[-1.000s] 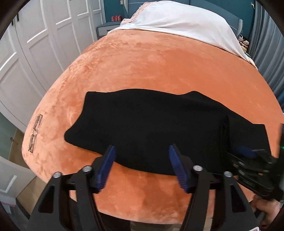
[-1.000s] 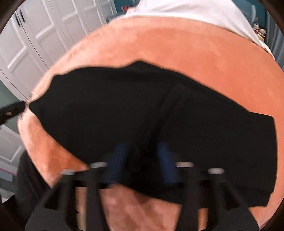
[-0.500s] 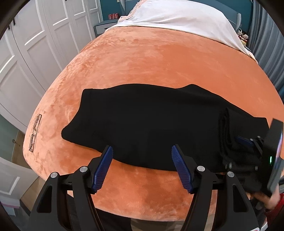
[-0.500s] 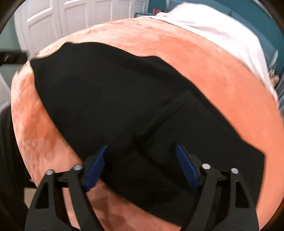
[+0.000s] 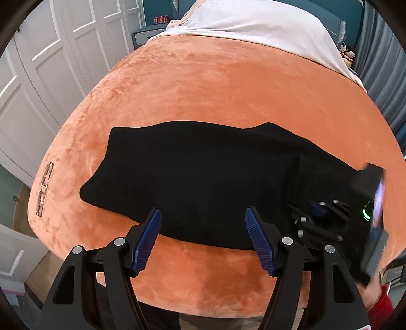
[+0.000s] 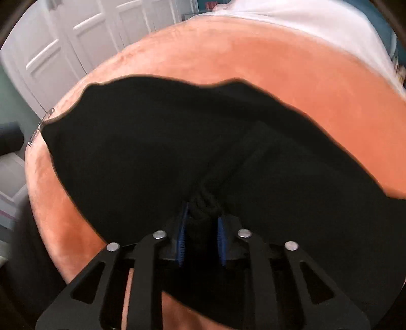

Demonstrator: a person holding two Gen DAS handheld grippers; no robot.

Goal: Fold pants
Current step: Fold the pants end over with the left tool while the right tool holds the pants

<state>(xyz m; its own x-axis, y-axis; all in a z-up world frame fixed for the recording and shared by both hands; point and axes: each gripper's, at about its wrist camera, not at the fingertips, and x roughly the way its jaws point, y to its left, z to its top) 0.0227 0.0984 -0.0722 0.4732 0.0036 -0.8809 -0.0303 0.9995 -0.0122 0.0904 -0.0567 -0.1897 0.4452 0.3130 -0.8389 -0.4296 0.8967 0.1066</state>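
Black pants lie flat across the near part of an orange velvet bed cover, long side running left to right. My left gripper is open and empty, its blue pads over the pants' near edge. My right gripper is shut on a bunched fold of the pants at their near edge. The right gripper also shows in the left wrist view, at the right end of the pants, where a darker folded layer lies.
A white sheet covers the far end of the bed. White wardrobe doors stand on the left, grey curtains on the right. A pair of glasses lies on the cover's left edge.
My right gripper was open half a second ago and has now closed on a fold of the pants. My left gripper stays open and has barely moved.
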